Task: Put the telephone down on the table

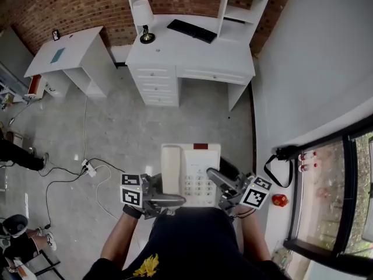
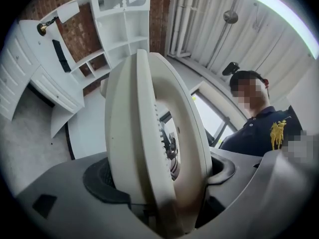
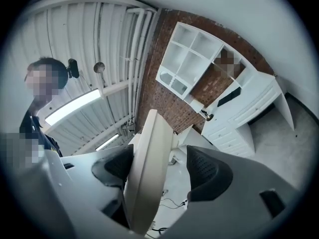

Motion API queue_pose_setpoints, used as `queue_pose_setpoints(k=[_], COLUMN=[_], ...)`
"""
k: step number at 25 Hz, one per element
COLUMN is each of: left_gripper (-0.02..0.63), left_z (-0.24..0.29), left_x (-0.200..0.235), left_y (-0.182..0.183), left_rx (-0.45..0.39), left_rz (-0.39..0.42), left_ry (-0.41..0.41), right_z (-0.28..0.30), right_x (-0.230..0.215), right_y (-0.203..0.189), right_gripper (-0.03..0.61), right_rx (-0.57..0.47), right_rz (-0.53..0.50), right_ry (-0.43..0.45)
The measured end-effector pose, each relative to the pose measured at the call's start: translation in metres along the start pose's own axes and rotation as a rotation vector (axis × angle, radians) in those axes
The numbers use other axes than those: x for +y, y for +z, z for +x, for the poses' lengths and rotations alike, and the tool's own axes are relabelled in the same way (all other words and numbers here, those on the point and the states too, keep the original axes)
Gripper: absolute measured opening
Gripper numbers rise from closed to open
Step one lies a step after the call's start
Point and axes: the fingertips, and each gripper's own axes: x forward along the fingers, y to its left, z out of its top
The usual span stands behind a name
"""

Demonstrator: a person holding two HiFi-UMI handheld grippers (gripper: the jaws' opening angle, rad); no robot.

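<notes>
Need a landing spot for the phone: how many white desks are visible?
2: a hutch desk straight ahead, a smaller desk far left. Others may be hidden.

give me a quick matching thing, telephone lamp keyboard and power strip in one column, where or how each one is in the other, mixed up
1 telephone
2 lamp
3 keyboard
4 power strip

a black, flat on the desk
b on the floor, cables running from it
c up in the air, off the floor
d white shade, standing on the desk

Pairs: 1-c, 2-d, 3-a, 4-b
</notes>
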Motion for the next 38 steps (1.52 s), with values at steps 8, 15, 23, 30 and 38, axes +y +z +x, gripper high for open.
queue_pose_setpoints(k=[8,15,23,30,38], left_gripper=[0.43,0.43,0.433,0.437,0.436], left_z=[-0.027,-0.05,-0.063,-0.057,-0.022], left_x=[-0.014,-0.012,0.0,0.045,0.123], left_y=[-0.011,-0.014,-0.004,0.025,0.087], left_rx=[0.033,0.077,0.031,-0.002,0.011], left_rz=[0.014,0.063,0.093,0.058,0.048], left_ry=[-0.031,-0.007,0.039,0.09,0.107], right_z=[0.025,0.055,0.071,0.085,0.115], right_x=[0.039,0.051,0.041,-0.001,-0.084], right_y=[-0.045,-0.071,-0.069,-0.048,0.012], right_gripper=[0.25,0.227,0.225,0.225,0.23], right_rx=[0.141,0.154,0.111,0.083,0.079], right_rz=[0.058,0.046,0.114,0.165,0.175], right_ry=[0.119,0.106,0.068,0.027,0.044])
